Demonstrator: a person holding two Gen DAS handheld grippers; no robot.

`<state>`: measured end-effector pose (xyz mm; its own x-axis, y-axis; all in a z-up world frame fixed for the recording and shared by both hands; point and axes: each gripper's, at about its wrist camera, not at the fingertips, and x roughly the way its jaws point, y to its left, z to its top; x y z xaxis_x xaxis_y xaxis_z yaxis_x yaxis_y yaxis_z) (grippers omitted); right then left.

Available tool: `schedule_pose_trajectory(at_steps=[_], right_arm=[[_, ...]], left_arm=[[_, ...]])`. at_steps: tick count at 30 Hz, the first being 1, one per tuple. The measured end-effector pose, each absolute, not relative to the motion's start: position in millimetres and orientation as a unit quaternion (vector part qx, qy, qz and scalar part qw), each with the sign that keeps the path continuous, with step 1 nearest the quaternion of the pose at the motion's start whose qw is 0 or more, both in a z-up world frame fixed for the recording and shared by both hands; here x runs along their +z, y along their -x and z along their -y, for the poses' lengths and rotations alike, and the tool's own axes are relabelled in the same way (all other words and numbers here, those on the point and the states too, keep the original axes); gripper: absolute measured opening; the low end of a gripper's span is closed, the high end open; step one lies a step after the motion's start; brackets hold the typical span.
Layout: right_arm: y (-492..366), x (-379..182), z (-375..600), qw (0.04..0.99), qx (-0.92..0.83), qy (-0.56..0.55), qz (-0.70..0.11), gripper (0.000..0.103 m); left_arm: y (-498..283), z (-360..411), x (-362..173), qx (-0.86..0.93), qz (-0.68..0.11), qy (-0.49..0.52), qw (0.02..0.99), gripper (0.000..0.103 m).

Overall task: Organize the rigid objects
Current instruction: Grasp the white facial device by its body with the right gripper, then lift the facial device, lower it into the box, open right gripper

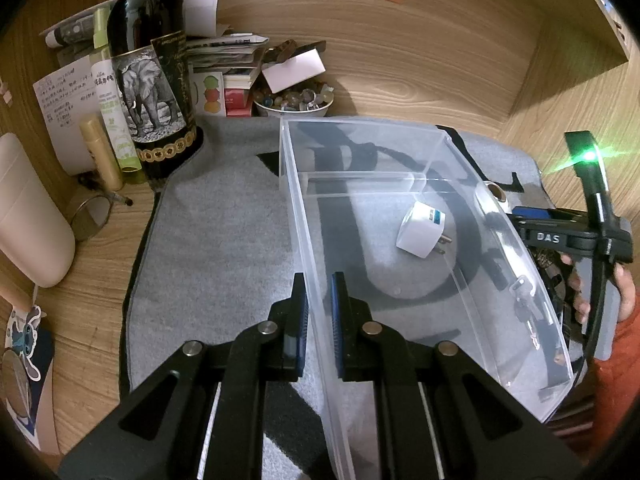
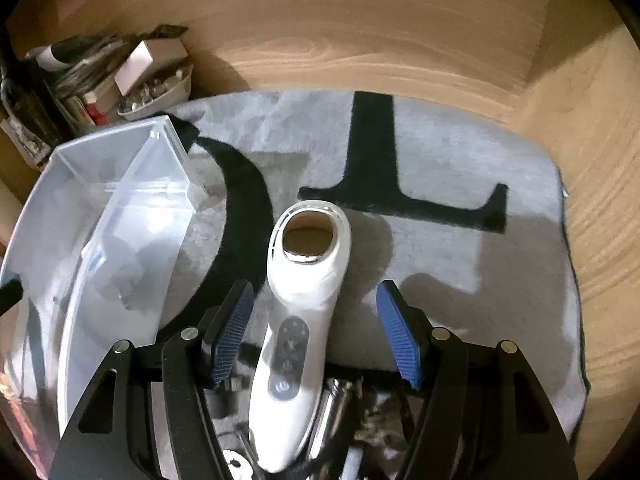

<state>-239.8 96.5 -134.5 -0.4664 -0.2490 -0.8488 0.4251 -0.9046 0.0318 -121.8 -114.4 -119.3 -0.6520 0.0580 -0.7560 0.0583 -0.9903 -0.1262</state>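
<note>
My left gripper [image 1: 319, 280] is shut on the near left wall of a clear plastic bin [image 1: 362, 121]. A white plug adapter [image 1: 422, 230] lies on the bin's floor. In the right wrist view the bin [image 2: 100, 148] stands at the left. A white handheld device [image 2: 304, 280] with a round opening at its head lies on the grey mat [image 2: 460, 152], to the right of the bin. My right gripper [image 2: 314, 286] is open and straddles the device's neck, with a gap on each side of it.
A dark bottle [image 1: 150, 80] with an elephant label, small tubes, papers, books and a bowl of stones [image 1: 294, 102] crowd the back left. A pale cylinder [image 1: 28, 216] lies at the left. Keys [image 1: 522, 300] and a shiny metal piece [image 2: 332, 412] lie right of the bin. Wooden walls enclose the back and right.
</note>
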Motion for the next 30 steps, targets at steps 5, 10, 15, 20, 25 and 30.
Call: schedule_pose_trajectory(at_steps=[5, 10, 15, 20, 25, 30], right_arm=[[248, -147, -88, 0.204, -0.84, -0.493, -0.098, 0.048], [245, -145, -86, 0.205, -0.847, -0.478, -0.106, 0.036], [235, -136, -93, 0.208, -0.856, -0.463, -0.095, 0.036], [221, -111, -106, 0.209, -0.876, -0.43, -0.06, 0.036], [213, -85, -114, 0.212, -0.892, -0.397, -0.032, 0.036], [204, -58, -108, 0.217, -0.907, -0.359, -0.037, 0.035]], left_arm=[[122, 114, -119, -0.906, -0.07, -0.417, 0.001, 0.011], [121, 115, -119, -0.905, -0.07, -0.419, 0.001, 0.011], [119, 116, -120, -0.905, -0.068, -0.419, 0.004, 0.011], [120, 115, -120, -0.905, -0.068, -0.419, 0.004, 0.011], [120, 114, -120, -0.905, -0.07, -0.42, 0.004, 0.011], [121, 114, -120, -0.905, -0.068, -0.419, 0.004, 0.011]])
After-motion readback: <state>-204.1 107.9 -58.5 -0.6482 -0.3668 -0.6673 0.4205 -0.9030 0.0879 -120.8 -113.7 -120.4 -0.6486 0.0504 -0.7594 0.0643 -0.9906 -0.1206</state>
